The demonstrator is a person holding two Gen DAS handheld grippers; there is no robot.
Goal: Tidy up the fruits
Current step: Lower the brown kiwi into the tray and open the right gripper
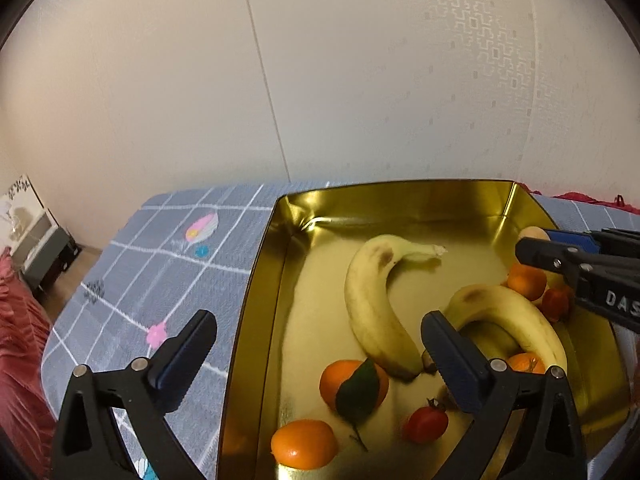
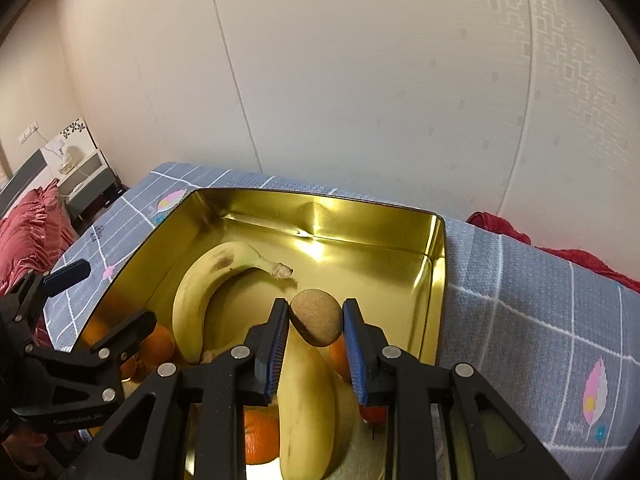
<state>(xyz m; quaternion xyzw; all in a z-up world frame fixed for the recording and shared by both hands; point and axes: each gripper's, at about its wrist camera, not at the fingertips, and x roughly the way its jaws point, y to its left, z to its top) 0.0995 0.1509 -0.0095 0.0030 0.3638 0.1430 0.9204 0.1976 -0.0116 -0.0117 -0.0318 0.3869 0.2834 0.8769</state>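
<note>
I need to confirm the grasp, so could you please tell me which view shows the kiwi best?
The right wrist view: the kiwi sits centred, clamped in the right gripper. The left wrist view shows only a pale sliver of it.

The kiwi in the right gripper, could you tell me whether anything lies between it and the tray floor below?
Yes. The kiwi, clamped in the right gripper, hangs directly over the paired bananas, with an orange beside them. The far right corner of the gold tray shows bare floor, so that spot looks unobstructed.
</note>
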